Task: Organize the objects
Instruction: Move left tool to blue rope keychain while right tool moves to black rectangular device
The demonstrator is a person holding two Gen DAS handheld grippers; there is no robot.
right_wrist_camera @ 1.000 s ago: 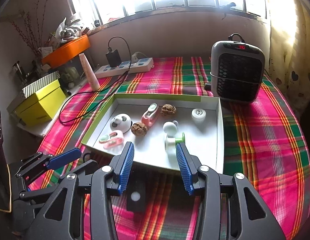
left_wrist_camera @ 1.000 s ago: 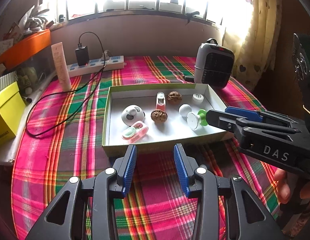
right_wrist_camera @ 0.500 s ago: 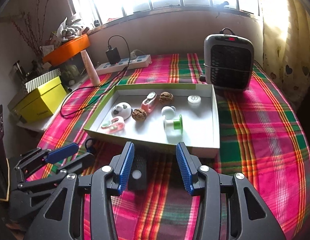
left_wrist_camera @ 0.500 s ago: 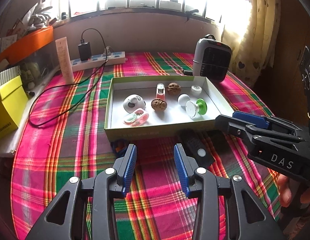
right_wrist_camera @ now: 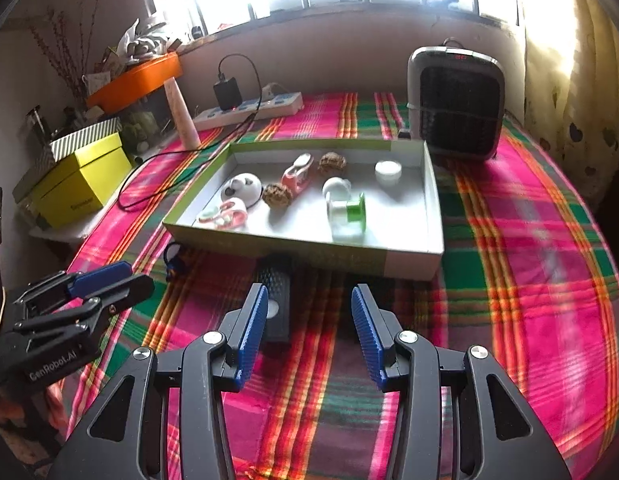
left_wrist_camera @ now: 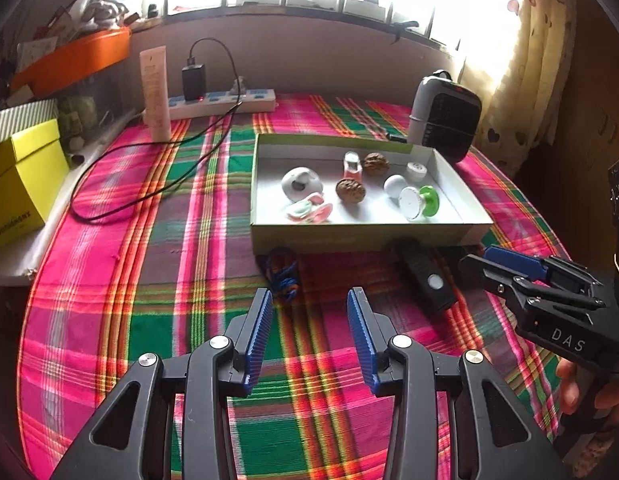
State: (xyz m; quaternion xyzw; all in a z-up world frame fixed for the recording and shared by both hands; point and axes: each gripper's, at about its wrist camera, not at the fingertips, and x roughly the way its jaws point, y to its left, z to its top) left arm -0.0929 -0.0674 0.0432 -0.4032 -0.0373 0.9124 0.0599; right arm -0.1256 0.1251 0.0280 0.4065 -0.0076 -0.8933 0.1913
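A shallow white box with a green rim (left_wrist_camera: 265, 236) (right_wrist_camera: 435, 208) sits mid-table. It holds two walnuts (left_wrist_camera: 350, 190) (right_wrist_camera: 277, 195), a white round toy (left_wrist_camera: 299, 182), pink-and-white clips (left_wrist_camera: 309, 211), a white-and-green spool (left_wrist_camera: 419, 202) (right_wrist_camera: 347, 212) and small white pieces. A black remote (left_wrist_camera: 427, 280) (right_wrist_camera: 275, 300) and a blue cord loop (left_wrist_camera: 283, 272) (right_wrist_camera: 174, 262) lie on the cloth before the box. My left gripper (left_wrist_camera: 309, 320) is open and empty, behind the cord. My right gripper (right_wrist_camera: 309, 320) is open and empty, just right of the remote.
A plaid cloth (left_wrist_camera: 149, 260) covers the table. A small heater (right_wrist_camera: 455, 100) stands at the back right. A power strip with charger and cable (left_wrist_camera: 213, 100), a cream tube (left_wrist_camera: 155, 92) and a yellow box (left_wrist_camera: 21, 176) are at the back left.
Both grippers have pulled back from the box toward the table's near edge. The remote and cord loop have come into view. Both stayed open and empty.
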